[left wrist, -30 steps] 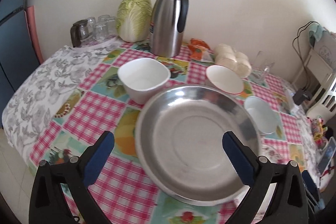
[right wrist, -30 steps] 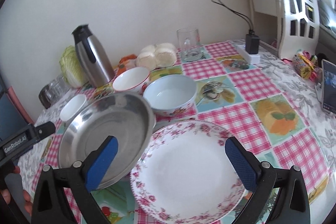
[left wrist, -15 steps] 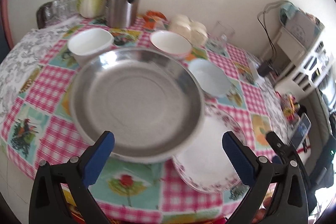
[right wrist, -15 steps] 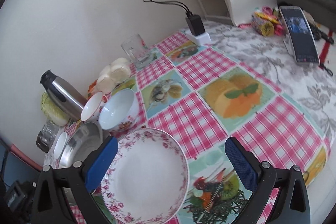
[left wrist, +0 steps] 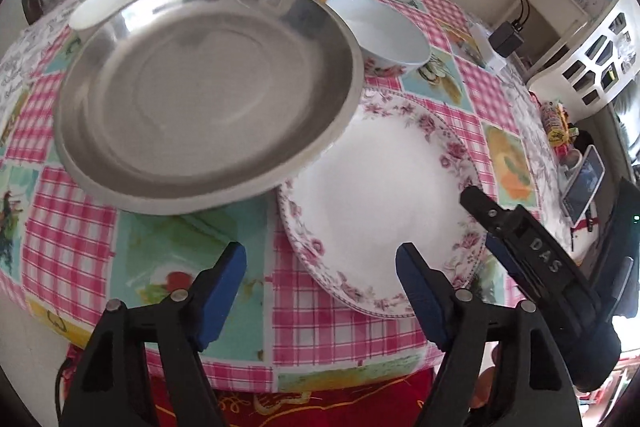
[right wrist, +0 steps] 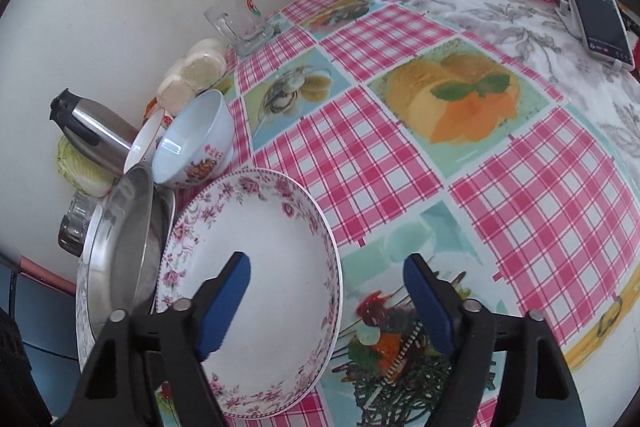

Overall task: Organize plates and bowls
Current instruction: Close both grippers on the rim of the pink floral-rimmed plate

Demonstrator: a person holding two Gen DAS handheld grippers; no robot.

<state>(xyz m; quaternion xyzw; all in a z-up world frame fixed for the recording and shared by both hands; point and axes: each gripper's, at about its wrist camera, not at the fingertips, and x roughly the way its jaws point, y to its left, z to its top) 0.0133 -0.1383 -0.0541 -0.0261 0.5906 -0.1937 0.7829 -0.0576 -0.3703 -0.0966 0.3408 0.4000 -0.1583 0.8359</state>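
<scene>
The floral plate [right wrist: 276, 291] is straddled at its rim by the right hand-held gripper [right wrist: 326, 283], jaws closing, pads not touching. The left hand-held gripper [left wrist: 320, 271], also closing on nothing, is held spread over the plate's near edge.

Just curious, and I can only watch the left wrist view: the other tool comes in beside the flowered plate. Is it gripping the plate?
Observer: No. In the right wrist view the right tool is open. Its jaws have just been closing, with the rim of the flowered plate lined up between them, and neither pad presses on it.
Visitor: And the steel jug, cut off at the top here?
Observer: The steel jug ends in a black lid.
Visitor: Anything on the glass mug?
Observer: The glass mug bears a small red print near its rim.
</scene>
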